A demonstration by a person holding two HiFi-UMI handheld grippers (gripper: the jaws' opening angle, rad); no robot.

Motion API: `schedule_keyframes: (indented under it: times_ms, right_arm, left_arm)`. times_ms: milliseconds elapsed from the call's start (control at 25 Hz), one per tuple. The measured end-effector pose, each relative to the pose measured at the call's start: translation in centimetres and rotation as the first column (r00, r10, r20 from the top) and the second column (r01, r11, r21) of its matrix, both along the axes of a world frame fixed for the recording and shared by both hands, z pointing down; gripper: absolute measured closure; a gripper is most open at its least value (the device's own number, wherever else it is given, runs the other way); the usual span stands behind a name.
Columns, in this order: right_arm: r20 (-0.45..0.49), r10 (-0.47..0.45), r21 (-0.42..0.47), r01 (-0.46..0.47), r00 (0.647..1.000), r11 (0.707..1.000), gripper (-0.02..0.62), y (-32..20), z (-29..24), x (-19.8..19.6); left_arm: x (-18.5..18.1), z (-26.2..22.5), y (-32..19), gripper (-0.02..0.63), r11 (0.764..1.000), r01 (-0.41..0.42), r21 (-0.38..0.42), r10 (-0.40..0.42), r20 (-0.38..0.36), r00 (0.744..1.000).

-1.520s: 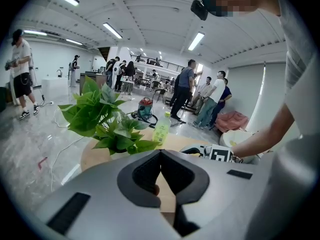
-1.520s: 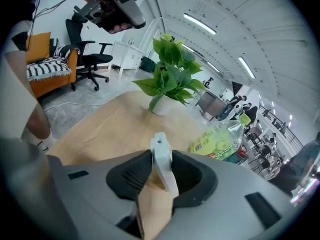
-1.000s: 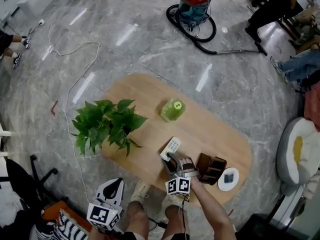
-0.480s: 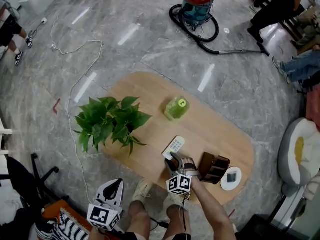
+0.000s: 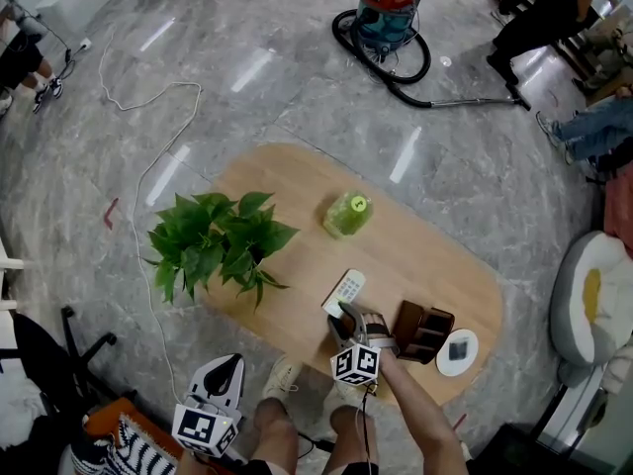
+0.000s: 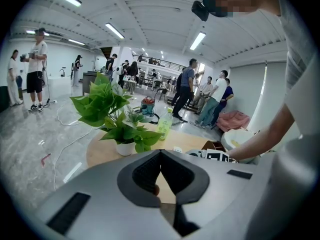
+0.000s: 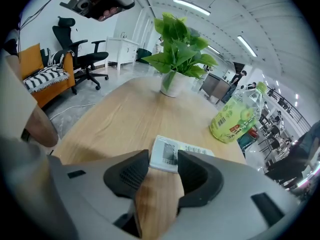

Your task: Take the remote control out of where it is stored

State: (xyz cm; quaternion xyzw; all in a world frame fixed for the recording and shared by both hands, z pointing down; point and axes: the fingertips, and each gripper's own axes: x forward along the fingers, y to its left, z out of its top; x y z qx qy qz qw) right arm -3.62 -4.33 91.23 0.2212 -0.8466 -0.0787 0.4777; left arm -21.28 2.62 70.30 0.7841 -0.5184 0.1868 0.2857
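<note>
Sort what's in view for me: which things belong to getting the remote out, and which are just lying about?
Job: remote control, lying flat; brown holder beside it; right gripper, jaws just opened, the remote's end between them, not pinched.

Lying about: potted plant; green bottle; white dish; vacuum cleaner; left gripper, idle, shut, empty.

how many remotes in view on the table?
1. The white remote lies flat on the wooden table, between the green bottle and the brown holder. More could be hidden inside the holder; its compartments can't be seen into.
</note>
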Motion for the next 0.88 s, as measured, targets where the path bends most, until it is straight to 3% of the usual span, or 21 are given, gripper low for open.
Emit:
schedule_keyframes:
  times_ms: [440, 880]
  right_arm:
    - [0.054, 0.061, 0.018, -0.062, 0.997, 0.998, 0.426, -1.3, -4.6, -0.1]
    - [0.18, 0.257, -0.024, -0.257, 0.949, 0.966, 0.428, -2.2, -15.3, 3.3]
  left_arm:
    - [0.1, -2.3, -0.4, 0.6, 1.0, -0.004, 0.023, 0.004, 0.001, 1.0]
    - [3.2, -7.8, -1.3, 0.6, 0.996, -0.062, 0.062, 0.062, 0.006, 0.998]
